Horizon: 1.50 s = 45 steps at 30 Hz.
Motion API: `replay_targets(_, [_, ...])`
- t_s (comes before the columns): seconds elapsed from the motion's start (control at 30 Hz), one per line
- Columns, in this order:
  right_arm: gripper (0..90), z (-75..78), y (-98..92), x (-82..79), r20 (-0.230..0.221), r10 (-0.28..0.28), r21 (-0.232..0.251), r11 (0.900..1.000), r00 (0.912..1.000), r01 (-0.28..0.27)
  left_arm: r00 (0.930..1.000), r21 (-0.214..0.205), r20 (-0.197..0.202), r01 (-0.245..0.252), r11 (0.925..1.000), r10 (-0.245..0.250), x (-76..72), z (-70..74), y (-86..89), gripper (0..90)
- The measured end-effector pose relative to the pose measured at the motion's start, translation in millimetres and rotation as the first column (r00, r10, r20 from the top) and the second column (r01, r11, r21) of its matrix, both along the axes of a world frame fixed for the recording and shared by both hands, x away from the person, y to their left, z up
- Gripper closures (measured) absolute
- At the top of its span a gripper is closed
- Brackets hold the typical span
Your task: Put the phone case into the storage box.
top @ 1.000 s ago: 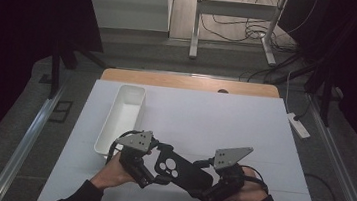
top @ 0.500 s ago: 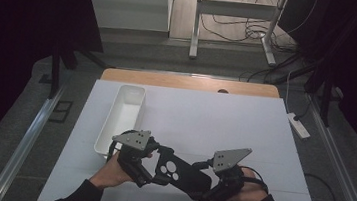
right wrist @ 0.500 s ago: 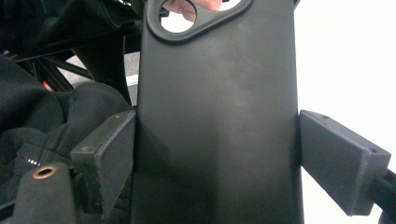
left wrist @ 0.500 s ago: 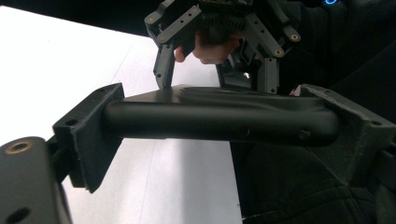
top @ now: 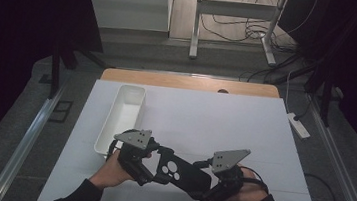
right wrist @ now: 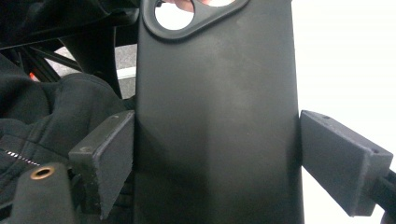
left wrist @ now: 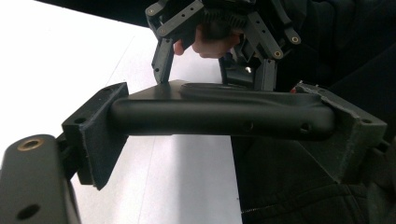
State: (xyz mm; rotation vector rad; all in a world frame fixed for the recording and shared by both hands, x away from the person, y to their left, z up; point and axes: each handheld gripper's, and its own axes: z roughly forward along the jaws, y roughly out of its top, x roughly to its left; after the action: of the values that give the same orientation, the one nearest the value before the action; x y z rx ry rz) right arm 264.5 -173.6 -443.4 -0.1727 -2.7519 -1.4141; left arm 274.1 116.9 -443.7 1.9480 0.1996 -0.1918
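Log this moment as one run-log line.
left gripper: shut on case, just closing | right gripper: shut on case | case: held between both above table | tray: empty

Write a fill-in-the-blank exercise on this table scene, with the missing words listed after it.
1. The black phone case is gripped at both ends, by the left hand-held gripper and the right hand-held gripper, so it is held by ____ grippers.
2. The colour of the long tray is ____.
3. In the high view, the tray lies at the table's ____ side.
4. The inside of the tray is ____.

Missing words: two; white; left; empty
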Motion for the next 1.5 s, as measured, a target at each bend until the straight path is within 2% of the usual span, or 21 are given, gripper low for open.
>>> replay_targets(0.37, [7.8,-2.8,3.0,2.3,-0.003,-0.066,-0.027,0.9975,0.9978,0.066,0.9984,0.045,0.005,-0.057,0.9974,0.057,0.3,2.9,-0.9,15.4])
replay_targets(0.5, [3.6,-3.0,1.2,3.9,0.004,-0.107,-0.027,0.9939,0.9942,0.107,0.9961,0.061,0.000,-0.088,0.9943,0.088,2.2,3.6,1.4,15.5])
replay_targets(0.67, [0.0,-4.2,-1.5,5.0,0.030,-0.183,-0.044,0.9818,0.9826,0.184,0.9918,0.086,0.007,-0.128,0.9881,0.127,3.1,5.5,1.7,15.4])
replay_targets(0.8, [0.0,-4.9,-3.8,5.3,0.042,-0.212,-0.043,0.9760,0.9764,0.213,0.9884,0.104,0.007,-0.151,0.9830,0.151,4.1,6.2,1.8,15.4])
replay_targets(0.97, [0.0,-4.6,-8.6,6.5,0.056,-0.267,-0.046,0.9619,0.9621,0.269,0.9805,0.128,0.006,-0.196,0.9722,0.197,6.4,8.0,2.5,15.4])
replay_targets(1.23, [0.0,-6.4,-11.5,6.0,0.046,-0.313,-0.062,0.9469,0.9486,0.316,0.9659,0.162,-0.005,-0.255,0.9534,0.259,10.2,9.8,2.2,15.3])
replay_targets(1.33, [0.0,-7.8,-11.9,6.2,0.044,-0.335,-0.070,0.9389,0.9413,0.337,0.9572,0.174,-0.012,-0.283,0.9432,0.289,12.2,10.0,2.7,15.4])
replay_targets(1.37, [0.0,-8.4,-11.9,6.5,0.039,-0.338,-0.071,0.9376,0.9402,0.340,0.9572,0.174,-0.012,-0.283,0.9432,0.289,12.2,10.0,2.7,15.4])
replay_targets(1.4, [0.0,-8.7,-12.0,6.6,0.040,-0.343,-0.077,0.9354,0.9385,0.345,0.9521,0.181,-0.018,-0.297,0.9375,0.305,13.2,10.4,3.3,15.4])
replay_targets(1.47, [0.0,-9.7,-11.6,6.5,0.047,-0.349,-0.082,0.9324,0.9358,0.352,0.9463,0.184,-0.023,-0.313,0.9318,0.322,14.0,10.8,3.6,15.4])
replay_targets(1.5, [0.0,-10.1,-11.2,6.4,0.045,-0.350,-0.082,0.9321,0.9357,0.353,0.9463,0.184,-0.023,-0.313,0.9318,0.322,14.0,10.8,3.6,15.4])
